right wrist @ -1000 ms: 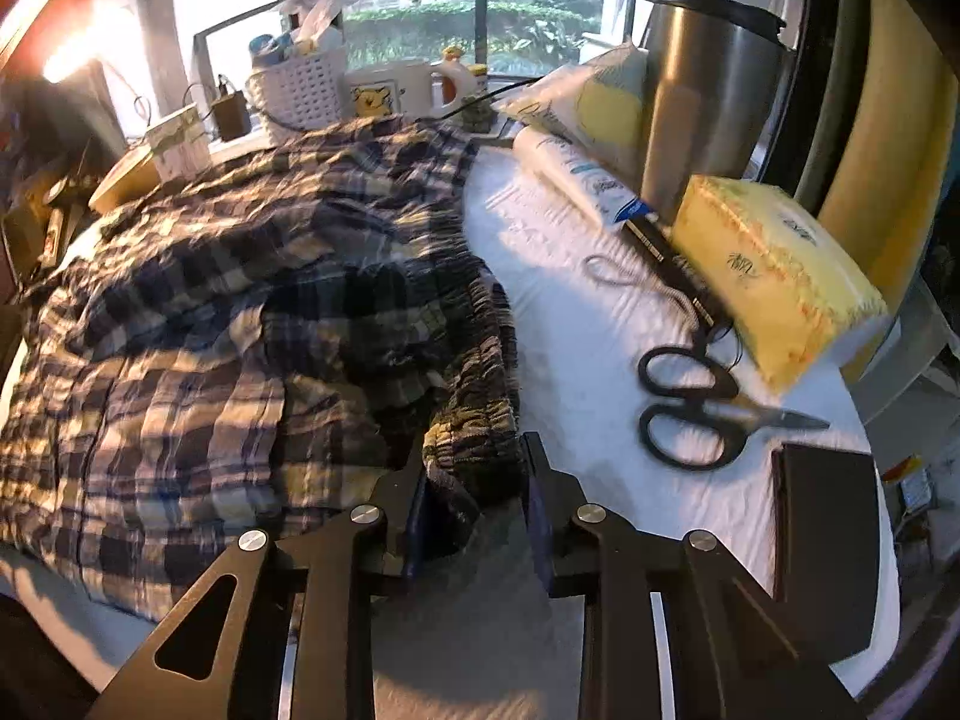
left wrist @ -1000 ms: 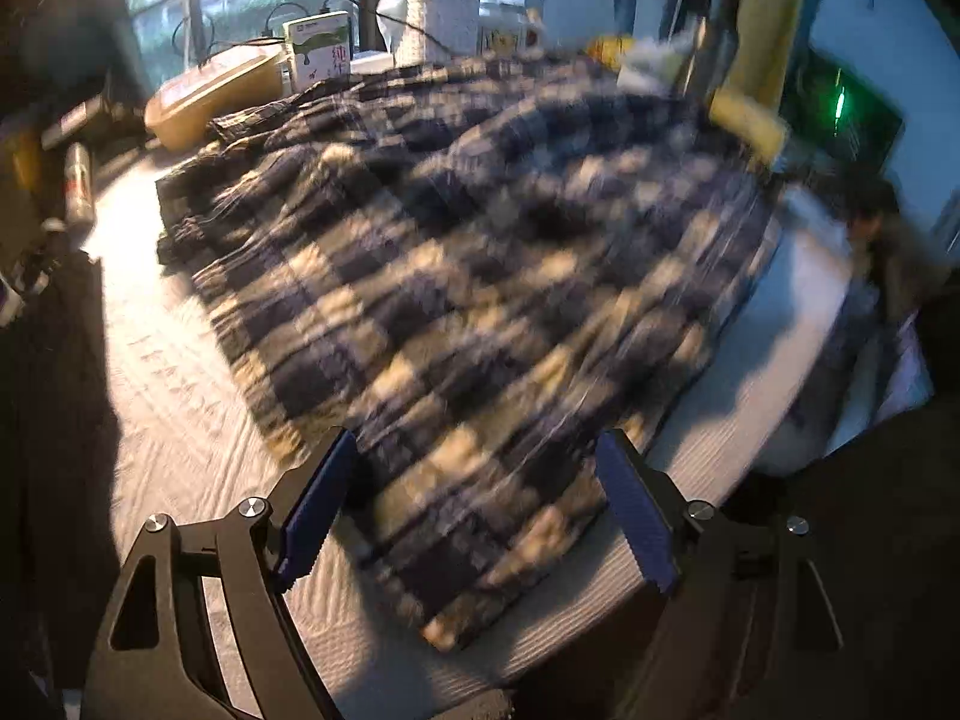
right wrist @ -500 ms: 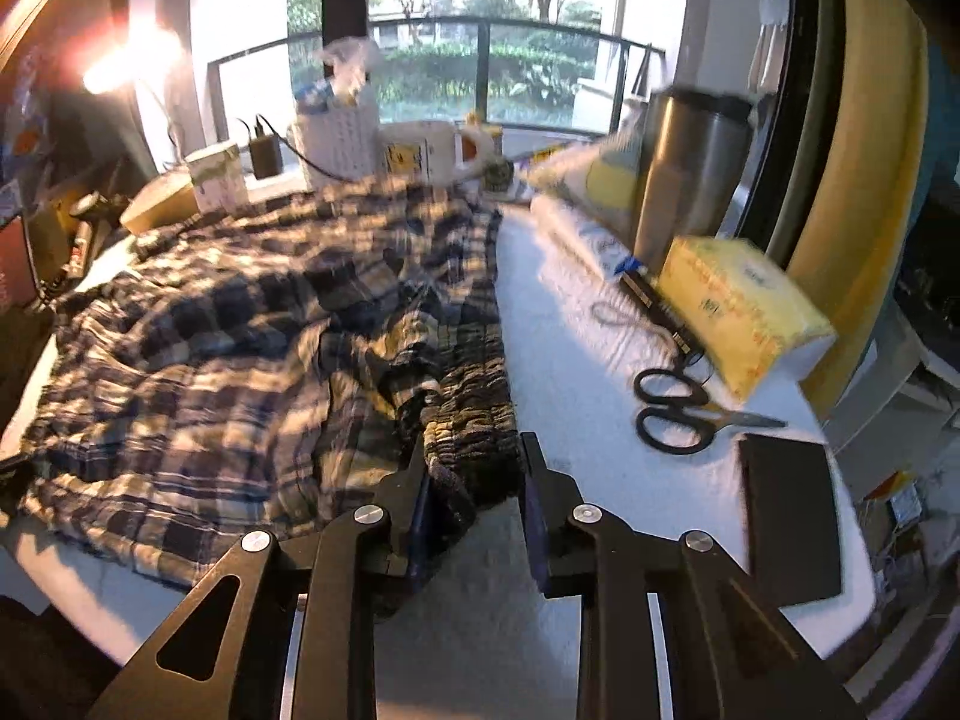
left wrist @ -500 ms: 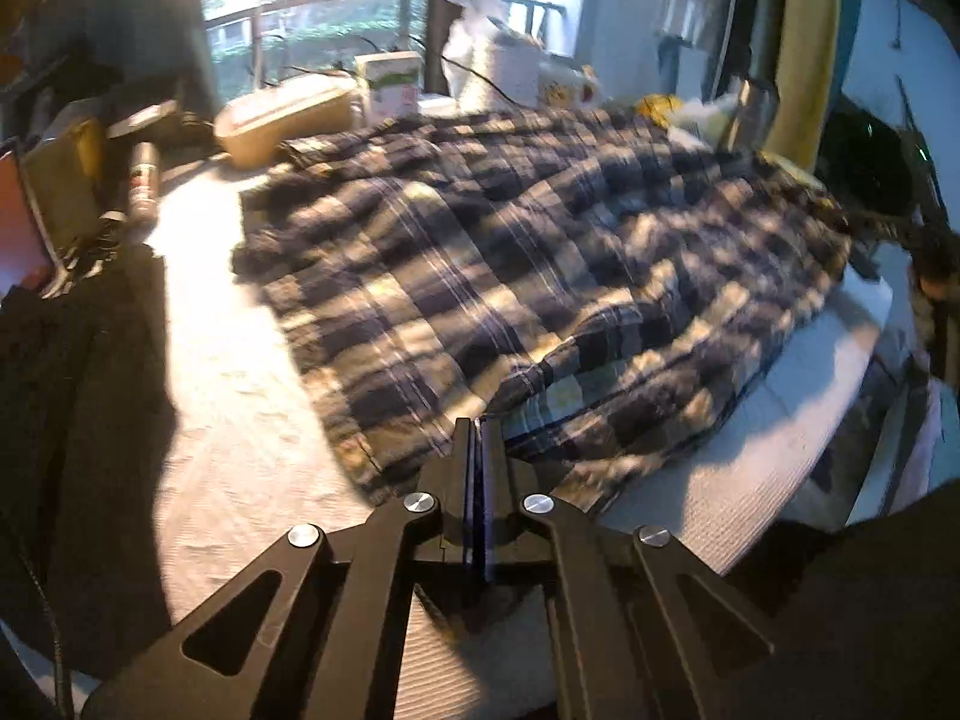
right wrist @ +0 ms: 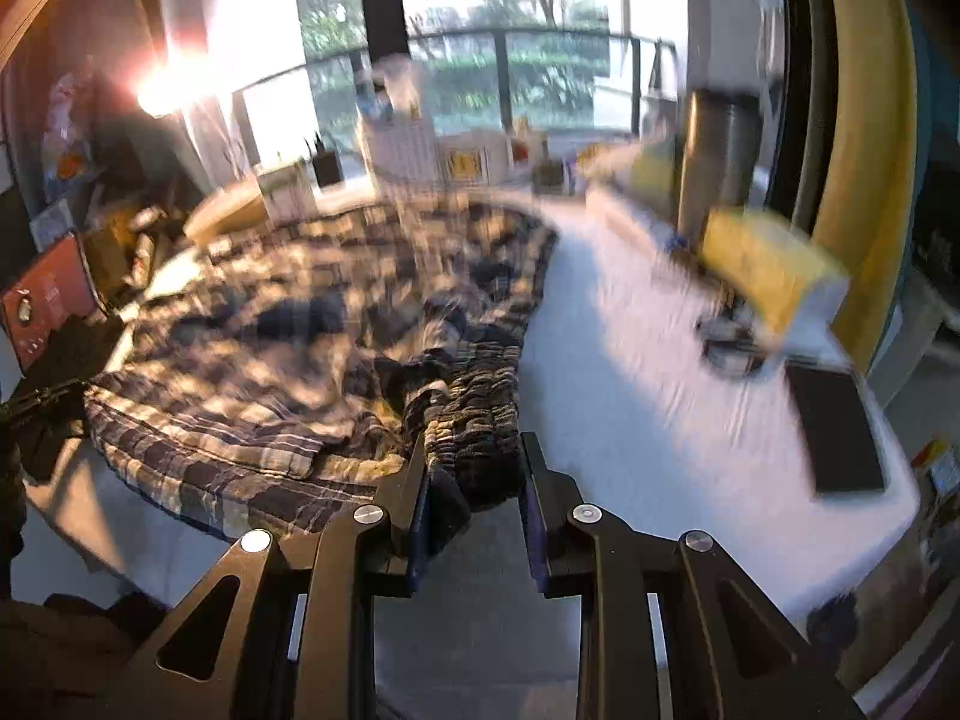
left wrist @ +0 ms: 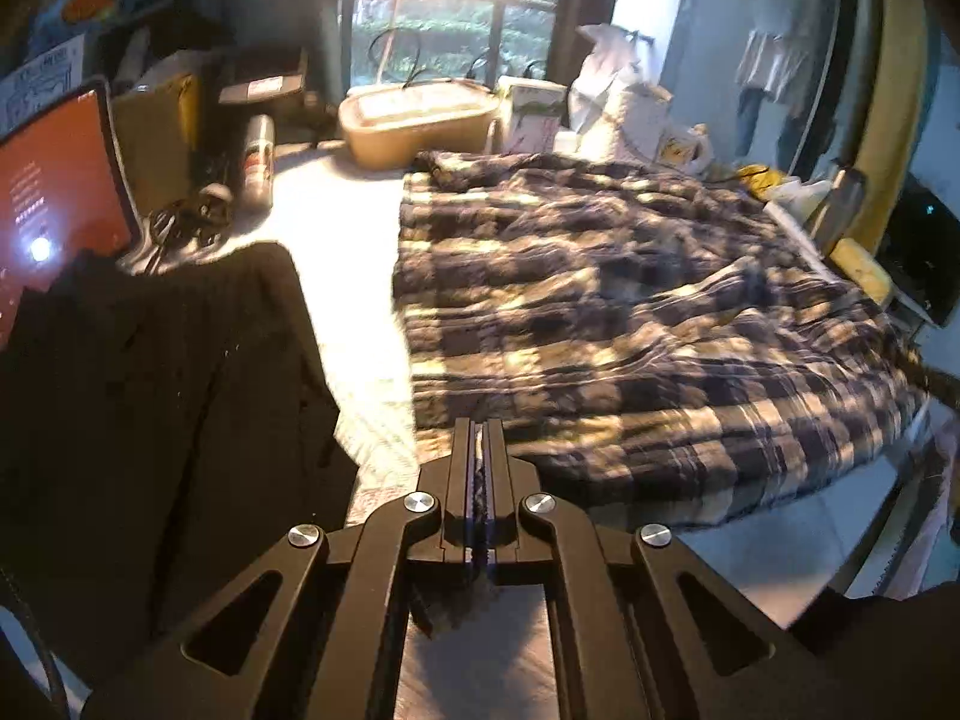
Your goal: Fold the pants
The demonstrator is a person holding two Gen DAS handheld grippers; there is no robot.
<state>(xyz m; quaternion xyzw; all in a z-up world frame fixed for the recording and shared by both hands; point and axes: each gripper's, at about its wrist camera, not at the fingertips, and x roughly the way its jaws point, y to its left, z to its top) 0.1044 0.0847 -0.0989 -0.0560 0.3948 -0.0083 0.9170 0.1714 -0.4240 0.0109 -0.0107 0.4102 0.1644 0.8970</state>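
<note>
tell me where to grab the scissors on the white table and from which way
Only a hedged answer: in the right wrist view the scissors are a motion-blurred dark shape on the white table, beside the yellow tissue box. They seem to lie flat, so come from straight above and pinch across the narrowest part. Handles and blades cannot be told apart here.

Pants (left wrist: 630,324) lie on the table (left wrist: 336,252), a phone (right wrist: 834,426) to their right.
</note>
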